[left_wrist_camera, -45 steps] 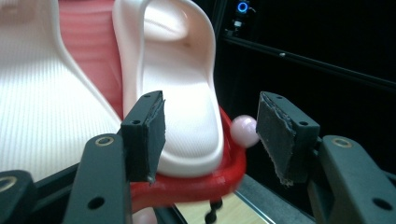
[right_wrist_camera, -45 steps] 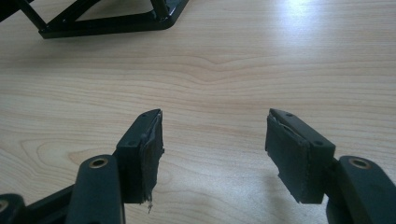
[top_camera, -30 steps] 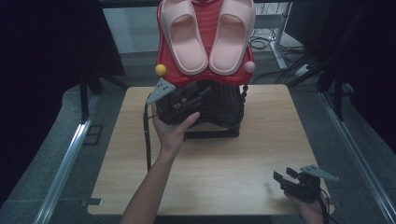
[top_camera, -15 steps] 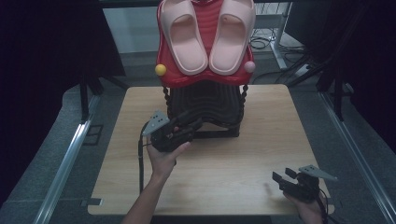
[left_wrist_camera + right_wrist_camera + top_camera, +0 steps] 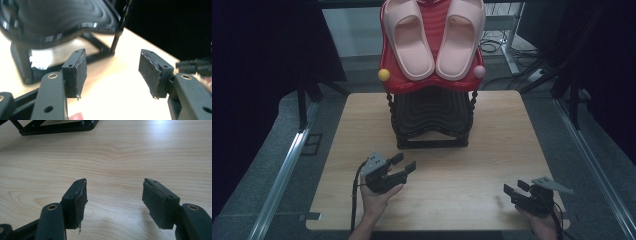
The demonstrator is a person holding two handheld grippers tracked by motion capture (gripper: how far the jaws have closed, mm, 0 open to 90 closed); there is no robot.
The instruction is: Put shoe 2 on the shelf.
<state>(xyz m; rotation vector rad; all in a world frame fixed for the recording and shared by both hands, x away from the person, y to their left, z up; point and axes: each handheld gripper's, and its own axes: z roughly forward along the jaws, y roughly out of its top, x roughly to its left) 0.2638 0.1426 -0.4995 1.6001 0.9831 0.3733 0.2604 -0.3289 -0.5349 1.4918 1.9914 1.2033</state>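
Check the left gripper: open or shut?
Open. In its own view the left gripper has its jaws spread wide, with bare table between them and nothing held.

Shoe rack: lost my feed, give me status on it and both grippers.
Left gripper open, empty, near the rack's base. Right gripper open, empty, at the table's near right corner. Shoe rack upright, pink slippers on top. Nothing between.

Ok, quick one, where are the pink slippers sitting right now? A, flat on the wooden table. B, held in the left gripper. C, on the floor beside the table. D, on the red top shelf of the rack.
D: in the high view the pink slippers lie side by side on the red top shelf of the black rack, while the left gripper is open with nothing between its jaws.
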